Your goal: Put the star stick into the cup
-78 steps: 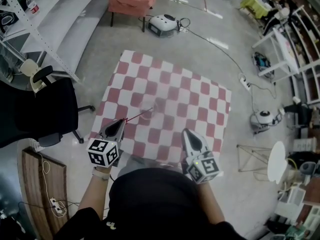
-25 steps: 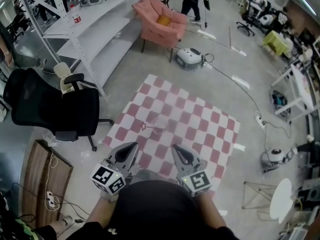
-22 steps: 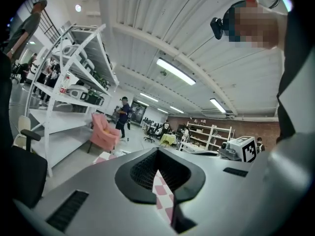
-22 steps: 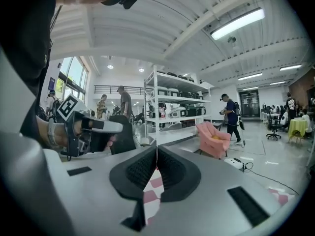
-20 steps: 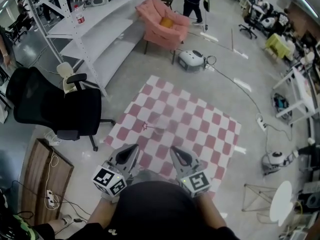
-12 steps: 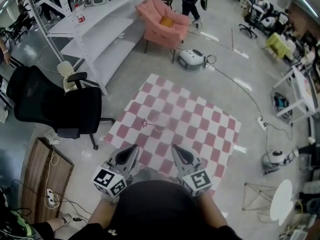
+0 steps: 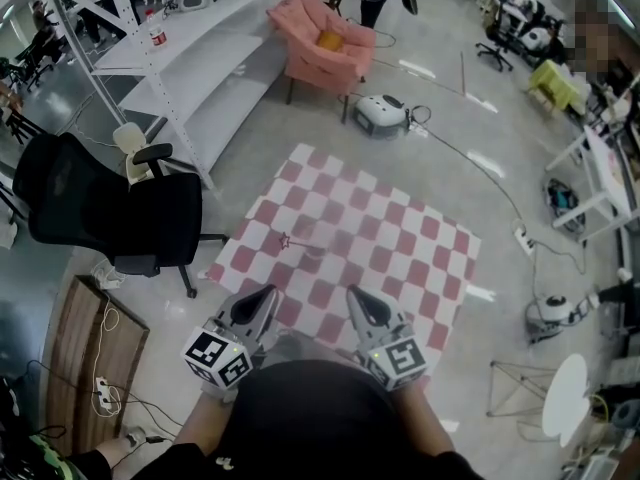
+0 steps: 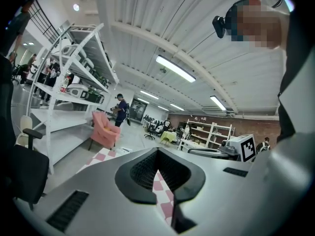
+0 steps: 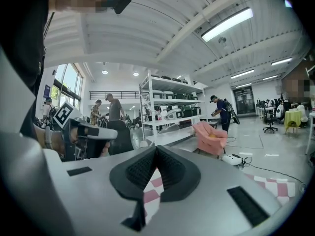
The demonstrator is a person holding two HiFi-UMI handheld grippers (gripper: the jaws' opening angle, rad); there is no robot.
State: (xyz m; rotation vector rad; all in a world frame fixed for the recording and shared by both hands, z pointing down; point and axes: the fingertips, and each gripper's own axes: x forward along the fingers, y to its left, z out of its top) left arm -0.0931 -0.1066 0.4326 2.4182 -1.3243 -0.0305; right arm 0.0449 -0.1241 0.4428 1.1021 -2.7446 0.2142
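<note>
In the head view a red-and-white checkered mat lies on the floor. A clear cup stands near its middle-left, faint against the squares. The star stick leans out of the cup to the left, its small star at the tip. My left gripper and right gripper are held close to my body at the mat's near edge, well short of the cup. Both are shut with nothing between the jaws. In the left gripper view the left gripper points over the mat, and the right gripper does too.
A black office chair stands left of the mat, with metal shelving behind it. A pink armchair and a white floor device with a cable sit beyond the mat. A wooden board lies at my left.
Three seconds ago my left gripper held the stick out by the cup. Now the stick rests in the cup and both grippers are drawn back. Over the last second they barely move.
</note>
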